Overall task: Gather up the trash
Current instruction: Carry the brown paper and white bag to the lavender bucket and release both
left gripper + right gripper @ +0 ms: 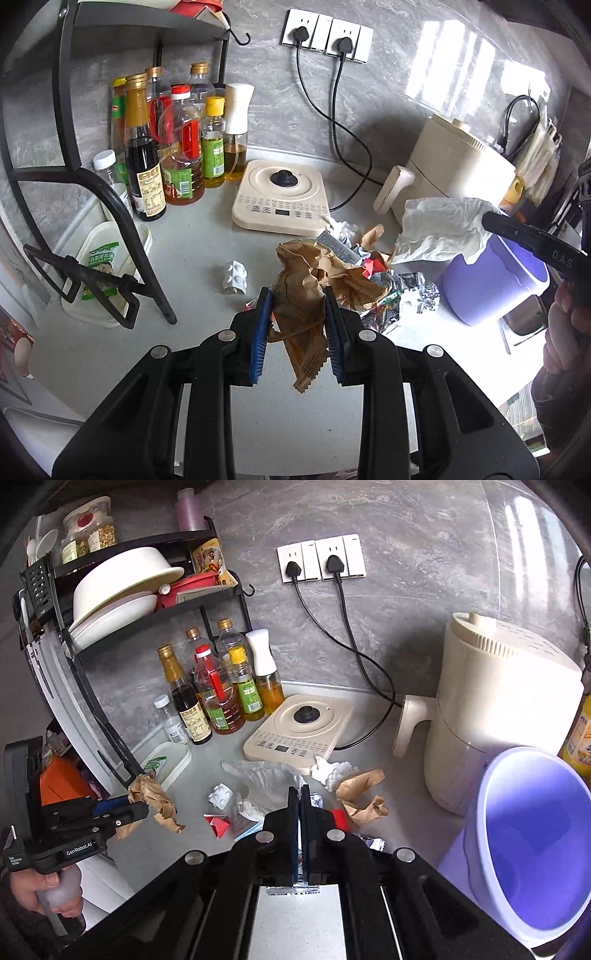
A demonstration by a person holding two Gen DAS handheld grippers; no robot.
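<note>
left gripper (298, 314): we clamp it part-way closed on a crumpled brown paper wrapper (303, 317), whose serrated end hangs below the blue pads, off the counter (192, 258).
right gripper (300, 805): we have its jaws pressed together, pinching a thin clear plastic wrapper (266, 779) that spreads out in front of the tips; from our left wrist view it shows as a pale crinkled sheet raised beside the bin.
bin: we see the purple bin (532, 842) standing on the counter at our right, just beside the cream appliance (491, 716), its mouth tipped toward us.
remaining trash: more brown paper scraps (360, 794), a white tissue (330, 771), a red scrap (218, 823) and foil lie between the cream cooker base (299, 727) and us.
other: a white blister pack (220, 795) sits apart on the counter, near the black rack's (122, 206) leg.
</note>
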